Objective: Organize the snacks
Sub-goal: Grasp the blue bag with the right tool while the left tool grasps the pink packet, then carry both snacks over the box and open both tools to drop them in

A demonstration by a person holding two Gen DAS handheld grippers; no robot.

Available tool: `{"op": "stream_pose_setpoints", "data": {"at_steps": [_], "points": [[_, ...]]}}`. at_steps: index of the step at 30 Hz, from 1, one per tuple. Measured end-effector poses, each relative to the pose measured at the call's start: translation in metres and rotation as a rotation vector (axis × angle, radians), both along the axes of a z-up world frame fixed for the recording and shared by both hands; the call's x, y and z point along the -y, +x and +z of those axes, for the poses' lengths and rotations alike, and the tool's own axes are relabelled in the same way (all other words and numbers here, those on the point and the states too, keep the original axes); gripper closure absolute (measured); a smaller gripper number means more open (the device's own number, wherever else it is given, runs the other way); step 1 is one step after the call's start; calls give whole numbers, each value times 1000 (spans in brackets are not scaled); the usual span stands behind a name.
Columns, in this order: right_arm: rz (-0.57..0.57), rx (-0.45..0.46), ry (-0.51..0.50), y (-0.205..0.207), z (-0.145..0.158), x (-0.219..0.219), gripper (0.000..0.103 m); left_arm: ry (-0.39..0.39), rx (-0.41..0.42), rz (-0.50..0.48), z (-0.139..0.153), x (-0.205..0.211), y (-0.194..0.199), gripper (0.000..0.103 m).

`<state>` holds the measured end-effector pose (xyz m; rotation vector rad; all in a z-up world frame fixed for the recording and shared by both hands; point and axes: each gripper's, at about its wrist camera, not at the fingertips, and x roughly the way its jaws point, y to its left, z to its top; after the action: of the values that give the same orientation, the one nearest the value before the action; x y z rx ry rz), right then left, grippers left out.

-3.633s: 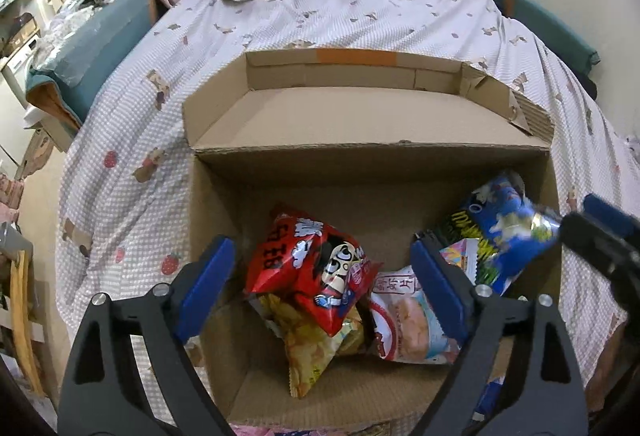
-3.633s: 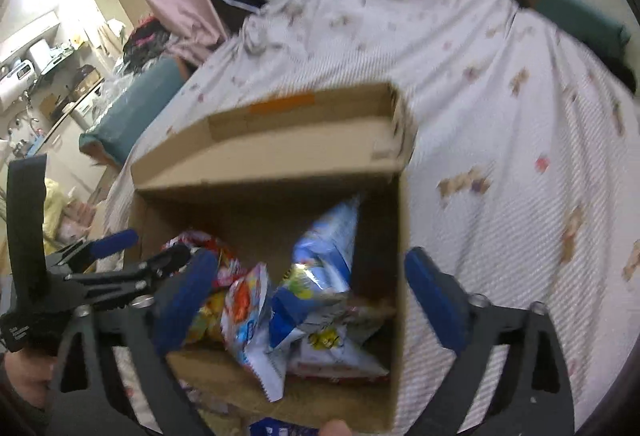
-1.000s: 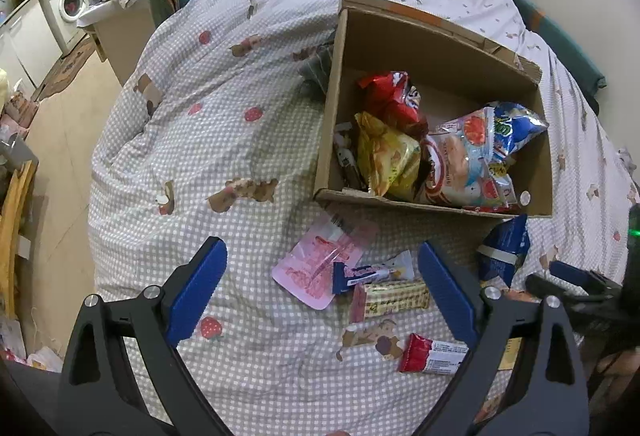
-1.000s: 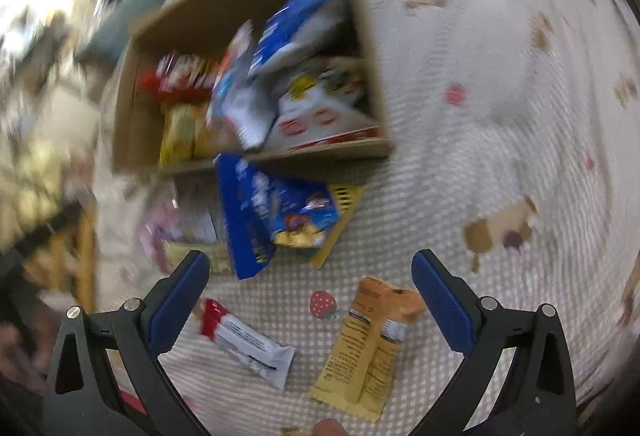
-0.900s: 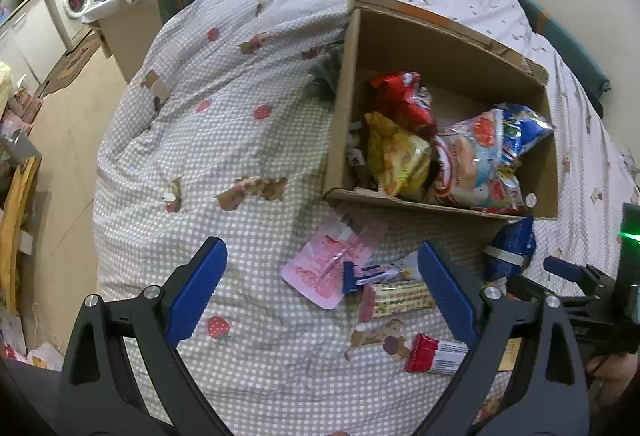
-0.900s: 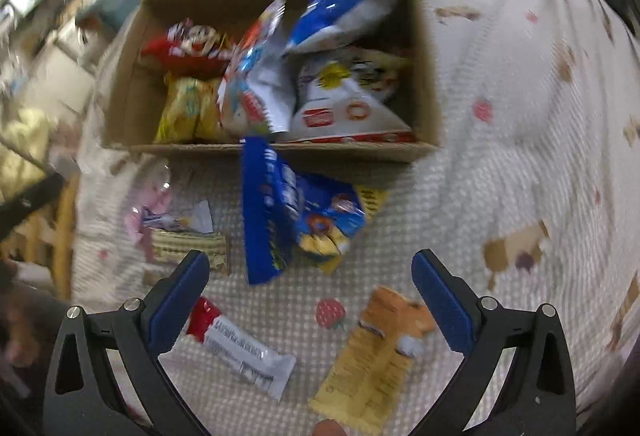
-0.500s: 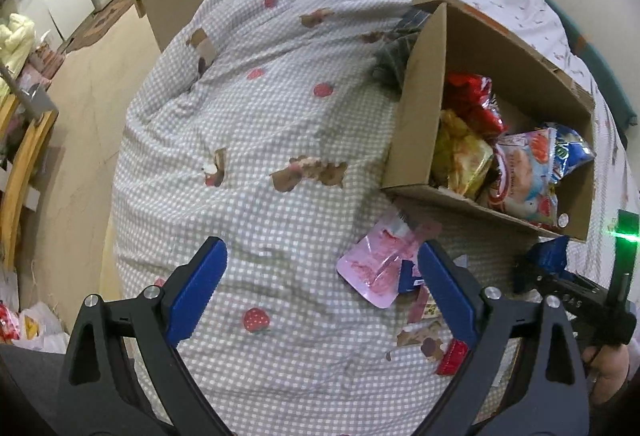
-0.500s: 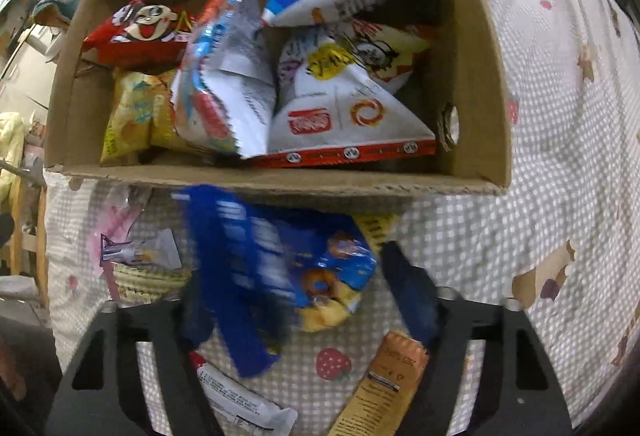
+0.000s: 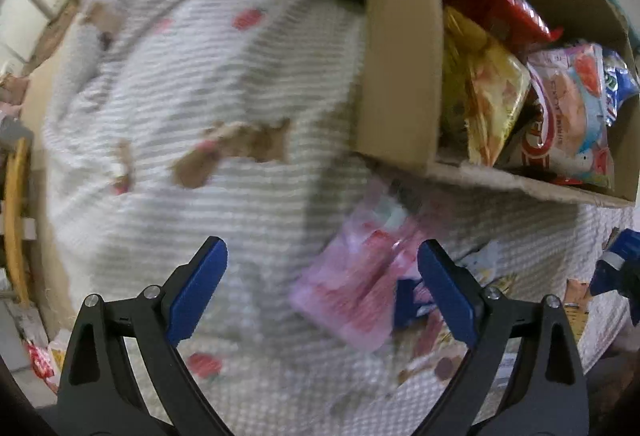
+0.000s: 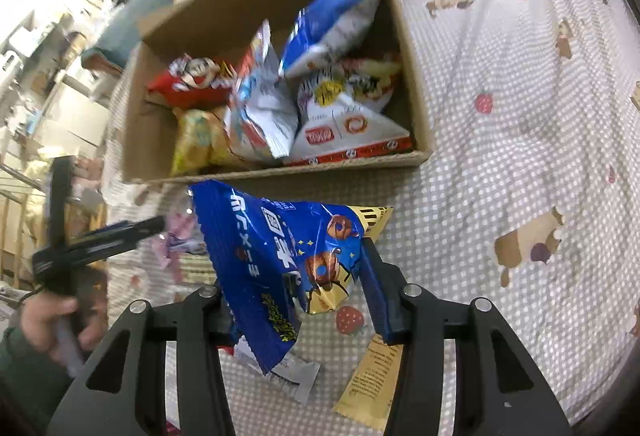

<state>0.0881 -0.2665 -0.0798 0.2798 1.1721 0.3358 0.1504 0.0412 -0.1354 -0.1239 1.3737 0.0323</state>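
The right hand-held gripper [image 10: 300,300] has closed on the blue snack bag [image 10: 276,256], which half a second ago lay flat on the bedspread below the box; the bag now hangs lifted at the centre of the right wrist view, pinched between the blue pads. That likely means this bag is picked and ready to go into the cardboard box [image 10: 416,107] just above it in the frame.

The left hand-held gripper [image 9: 320,288] has swung down toward the pink packet [image 9: 356,288], which sits between its wide-open jaws at lower centre of the blurred left wrist view; it holds nothing.

The box is already crowded: a red bag [image 10: 192,83], a yellow bag [image 10: 196,139] and a white-and-red bag [image 10: 348,127] fill it, so free room looks tight. A yellow-orange sachet [image 10: 372,384] and a white bar wrapper [image 10: 292,376] lie on the checked bedspread [image 10: 520,135] at the bottom of the right view, waiting to be sorted.
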Motion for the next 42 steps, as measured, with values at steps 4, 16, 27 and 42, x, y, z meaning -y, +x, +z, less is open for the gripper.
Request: {"op": "stream_pose_setpoints", "data": {"at_steps": [4,16,27,42], "points": [[-19,9,10,-5,6,17,53,13,-36,-140,-11,27,8,8],[1,24,26,-7,10,6,54,49,-20,-248,-31,36,3,33],[5,37,45,-7,17,4,54,91,86,-246,13,27,-31,83],[22,53,61,-12,23,-2,54,39,57,-149,47,17,-81,103]]}}
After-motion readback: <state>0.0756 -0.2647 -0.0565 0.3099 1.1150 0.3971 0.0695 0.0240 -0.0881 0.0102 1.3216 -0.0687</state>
